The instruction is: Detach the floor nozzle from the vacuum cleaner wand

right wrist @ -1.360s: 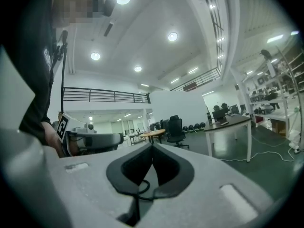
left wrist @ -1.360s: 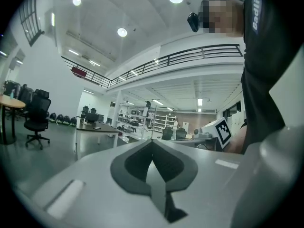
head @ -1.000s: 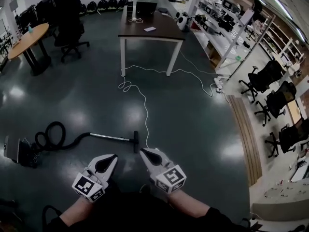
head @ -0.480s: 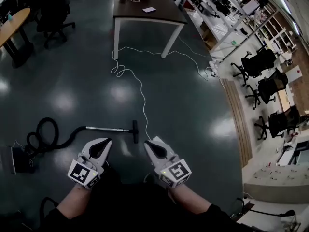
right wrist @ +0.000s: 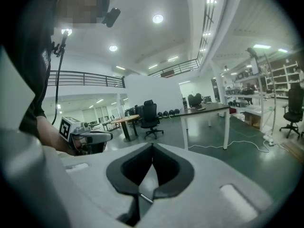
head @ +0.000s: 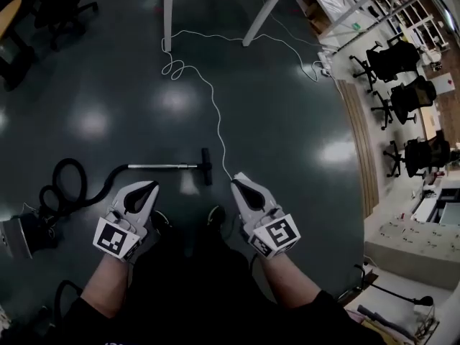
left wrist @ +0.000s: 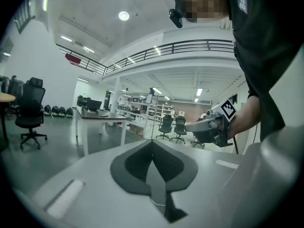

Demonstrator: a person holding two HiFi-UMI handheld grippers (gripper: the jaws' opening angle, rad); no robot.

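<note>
The vacuum lies on the dark floor in the head view: a black floor nozzle [head: 207, 166] sits across the end of a silver wand [head: 162, 167], which runs left into a coiled black hose [head: 68, 185] and a grey vacuum body [head: 18, 233]. My left gripper [head: 149, 187] hovers just below the wand, shut and empty. My right gripper [head: 238, 179] hangs to the right of the nozzle, also shut with nothing in it. Each gripper shows in the other's view, the right gripper [left wrist: 209, 127] and the left gripper [right wrist: 88, 139]. Neither gripper view shows the vacuum.
A white cable [head: 215, 113] snakes over the floor from the table legs [head: 169, 16] down to beside the right gripper. Black office chairs [head: 406, 95] and shelving line the right side. A round wooden table [head: 8, 13] stands at far left.
My view has tipped downward and come closer, so the vacuum now lies just ahead of both grippers. The grippers have spread a little apart and stayed shut.
</note>
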